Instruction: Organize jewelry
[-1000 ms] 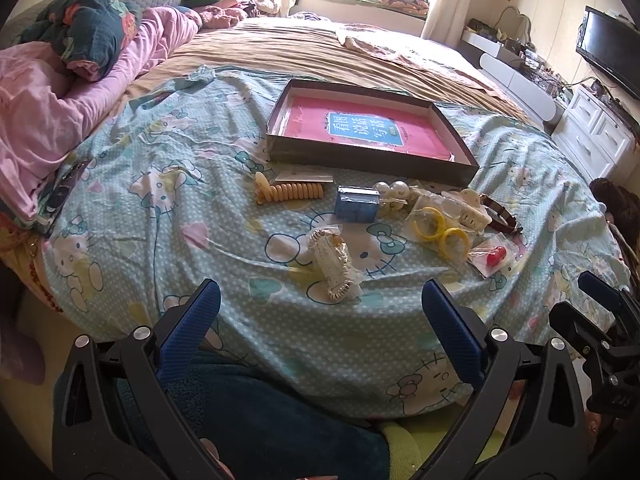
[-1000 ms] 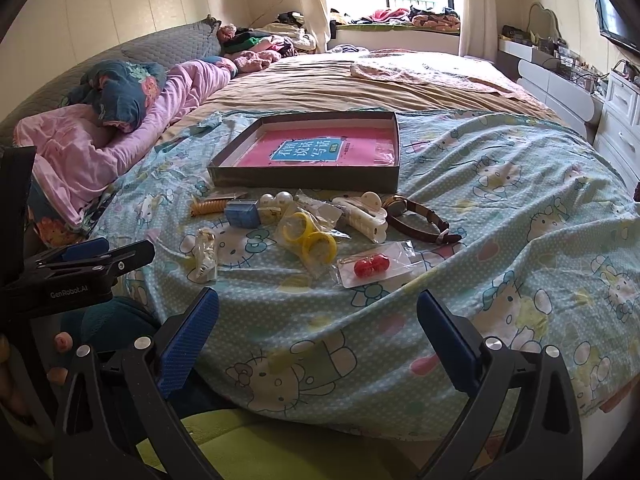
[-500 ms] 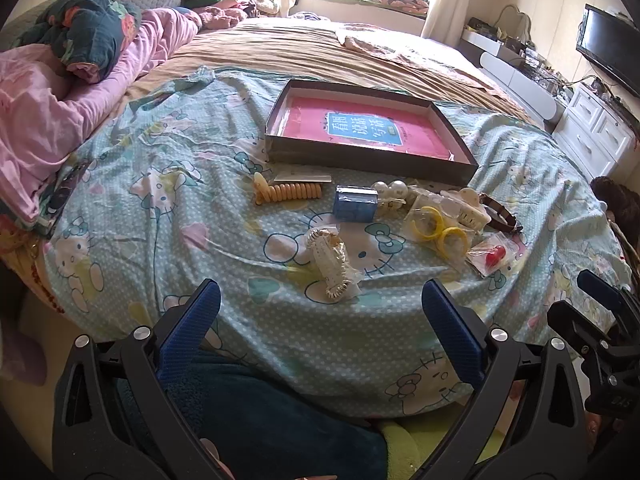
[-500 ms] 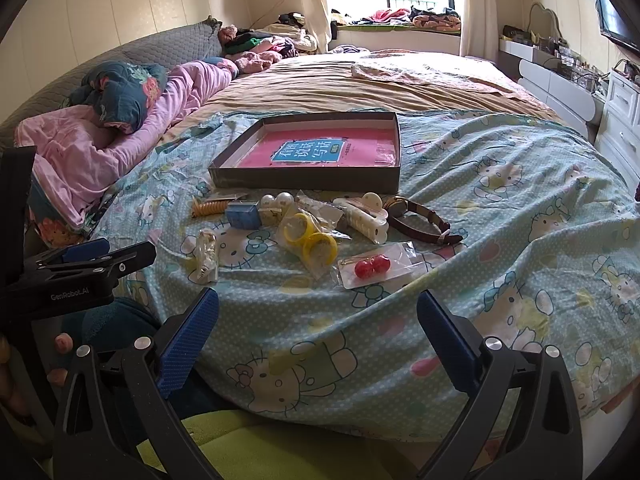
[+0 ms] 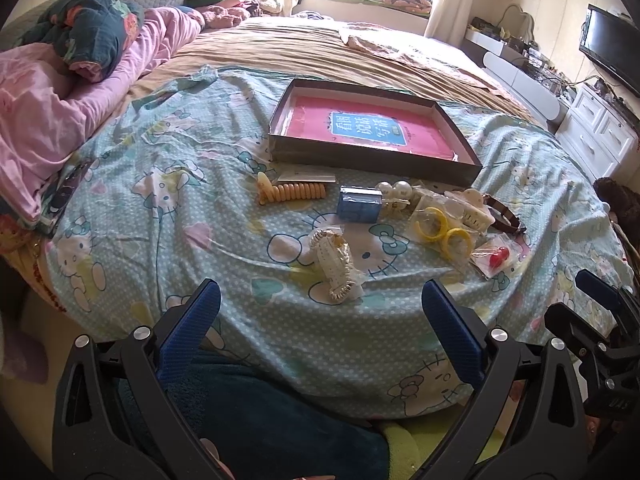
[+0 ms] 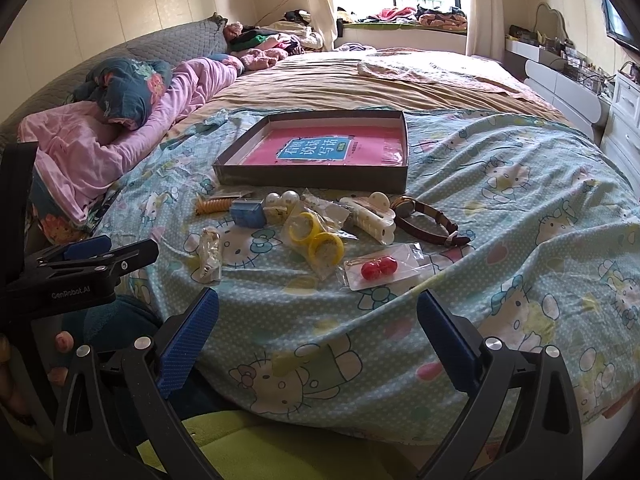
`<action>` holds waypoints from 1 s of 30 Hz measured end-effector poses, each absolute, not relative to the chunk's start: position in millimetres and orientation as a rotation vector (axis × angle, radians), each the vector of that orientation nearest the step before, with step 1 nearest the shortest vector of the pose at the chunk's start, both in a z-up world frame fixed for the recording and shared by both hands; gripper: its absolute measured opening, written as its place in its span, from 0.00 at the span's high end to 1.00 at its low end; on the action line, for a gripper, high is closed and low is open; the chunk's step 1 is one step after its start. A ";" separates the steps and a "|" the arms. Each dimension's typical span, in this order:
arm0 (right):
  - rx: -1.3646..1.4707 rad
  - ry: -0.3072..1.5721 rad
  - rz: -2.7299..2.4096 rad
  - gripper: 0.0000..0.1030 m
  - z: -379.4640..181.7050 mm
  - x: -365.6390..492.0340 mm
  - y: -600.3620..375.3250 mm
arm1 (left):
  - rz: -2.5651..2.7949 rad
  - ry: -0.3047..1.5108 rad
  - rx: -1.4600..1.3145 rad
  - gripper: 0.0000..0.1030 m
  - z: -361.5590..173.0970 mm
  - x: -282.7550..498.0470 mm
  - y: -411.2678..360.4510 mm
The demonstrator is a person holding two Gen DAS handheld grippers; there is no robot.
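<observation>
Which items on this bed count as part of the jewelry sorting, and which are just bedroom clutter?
Job items:
- shallow box
- brown watch
- yellow bangles
- red bead packet
- white hair claw
- pearl piece
- blue box
- coil tie
- bagged white bracelet

Just lying about:
- pink quilt
- window-seat clothes
- television

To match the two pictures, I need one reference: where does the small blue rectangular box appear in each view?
Left wrist view: the small blue rectangular box lies just right of centre, in front of the shallow dark cardboard tray.
Right wrist view: it lies left of centre, left of the yellow rings.
Shared landmark: the tray, behind the box in both views.
</observation>
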State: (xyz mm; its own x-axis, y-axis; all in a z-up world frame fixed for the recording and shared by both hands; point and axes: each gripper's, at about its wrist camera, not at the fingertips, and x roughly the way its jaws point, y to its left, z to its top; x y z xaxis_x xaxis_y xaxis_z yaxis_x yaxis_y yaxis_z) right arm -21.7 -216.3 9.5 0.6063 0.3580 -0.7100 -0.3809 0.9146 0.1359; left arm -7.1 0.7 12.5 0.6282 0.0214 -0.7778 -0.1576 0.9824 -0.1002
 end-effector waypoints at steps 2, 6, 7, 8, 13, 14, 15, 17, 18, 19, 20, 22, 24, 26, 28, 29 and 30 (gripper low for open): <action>-0.032 0.820 0.433 0.04 8.1 -19.1 -214.1 | 0.110 0.893 -0.169 0.09 10.7 -5.9 4.5; -0.039 0.832 0.441 0.04 4.7 -11.0 -212.2 | 0.127 0.901 -0.175 0.09 6.3 -3.9 10.5; -0.039 0.835 0.443 0.04 3.8 -9.4 -211.9 | 0.133 0.903 -0.174 0.09 5.3 -3.3 12.3; -0.040 0.838 0.444 0.04 2.6 -7.4 -210.7 | 0.140 0.903 -0.170 0.09 4.2 -2.9 13.9; -0.048 0.850 0.453 0.04 -2.3 4.0 -206.2 | 0.159 0.922 -0.179 0.09 -3.4 1.6 21.4; -0.051 0.852 0.454 0.04 -3.1 6.3 -205.5 | 0.160 0.925 -0.179 0.09 -4.6 2.7 21.8; -0.052 0.853 0.454 0.04 -3.7 8.4 -206.2 | 0.161 0.931 -0.179 0.09 -7.1 4.6 22.7; -0.052 0.855 0.456 0.04 -5.2 13.4 -205.9 | 0.162 0.947 -0.170 0.09 -12.0 8.7 22.3; -0.054 0.855 0.455 0.04 -6.3 16.1 -205.9 | 0.160 0.951 -0.165 0.09 -13.0 9.9 21.2; -0.056 0.859 0.449 0.04 -7.7 19.4 -206.4 | 0.155 0.960 -0.160 0.09 -15.8 13.0 19.9; -0.055 0.860 0.446 0.04 -9.0 21.9 -207.0 | 0.148 0.966 -0.158 0.09 -18.0 15.4 18.9; -0.050 0.864 0.439 0.04 -11.6 27.1 -209.1 | 0.136 0.973 -0.151 0.09 -21.2 19.5 16.0; -0.050 0.873 0.429 0.04 -15.1 33.1 -211.2 | 0.139 0.981 -0.146 0.09 -26.1 25.3 13.4; -0.051 0.883 0.417 0.04 -19.3 38.7 -213.6 | 0.130 0.984 -0.141 0.09 -30.1 30.7 10.3; -0.046 0.897 0.414 0.04 -24.5 44.4 -216.6 | 0.130 0.996 -0.134 0.09 -34.2 36.4 8.0; -0.047 0.903 0.410 0.04 -27.7 47.3 -218.0 | 0.128 1.001 -0.136 0.09 -35.7 39.3 7.5; -0.048 0.907 0.406 0.04 -30.0 49.2 -219.4 | 0.130 1.012 -0.145 0.09 -39.8 43.6 8.0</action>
